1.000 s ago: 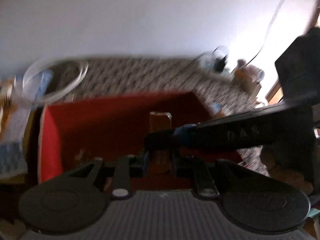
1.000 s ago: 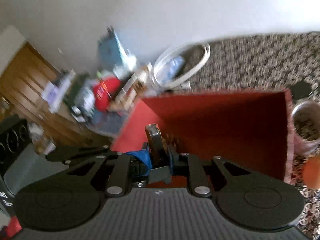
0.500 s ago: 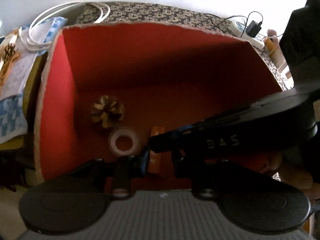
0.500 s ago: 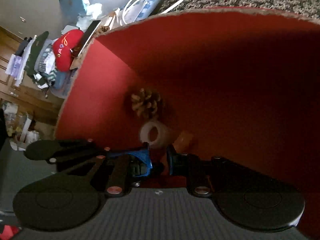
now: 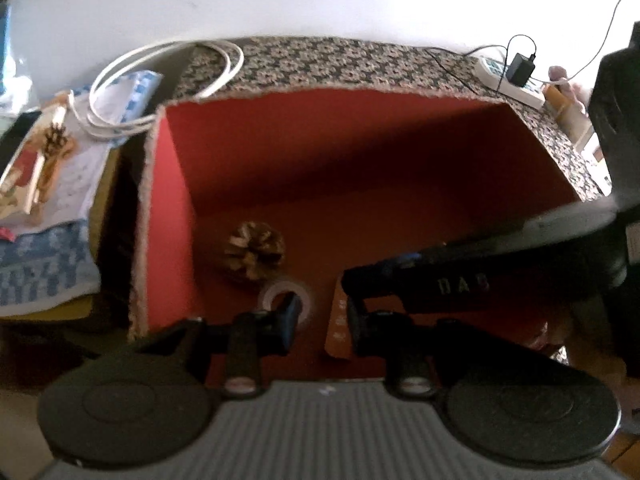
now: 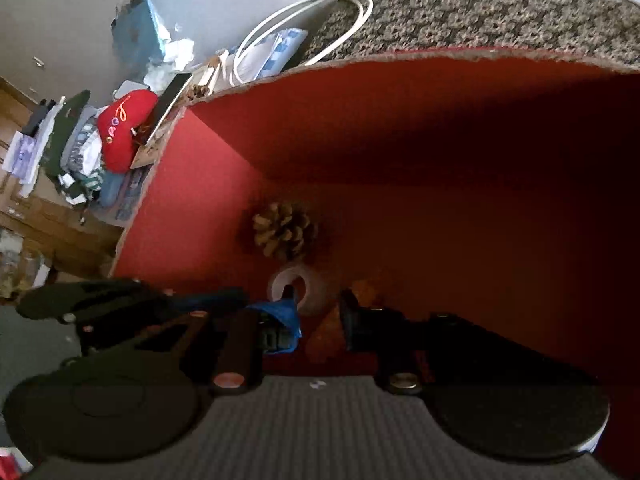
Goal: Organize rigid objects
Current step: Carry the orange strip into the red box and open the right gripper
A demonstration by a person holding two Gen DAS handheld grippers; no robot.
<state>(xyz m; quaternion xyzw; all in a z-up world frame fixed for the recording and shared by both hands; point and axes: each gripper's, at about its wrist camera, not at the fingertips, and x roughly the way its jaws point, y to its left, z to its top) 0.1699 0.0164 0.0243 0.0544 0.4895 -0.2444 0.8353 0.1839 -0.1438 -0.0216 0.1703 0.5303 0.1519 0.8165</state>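
one red box (image 5: 168, 208), open top, on patterned cloth (image 5: 340, 60). inside on floor: one pine cone (image 5: 256, 256), one tape roll (image 5: 276, 296) just beside it, one orange-brown block (image 5: 338, 320), lying flat, possibly wood. left gripper (image 5: 320, 316) and right gripper (image 6: 318, 316) both over box, jaws of each spread apart, holding nothing. one white cable coil (image 5: 160, 80) behind box. one power strip (image 5: 512, 80), far right.
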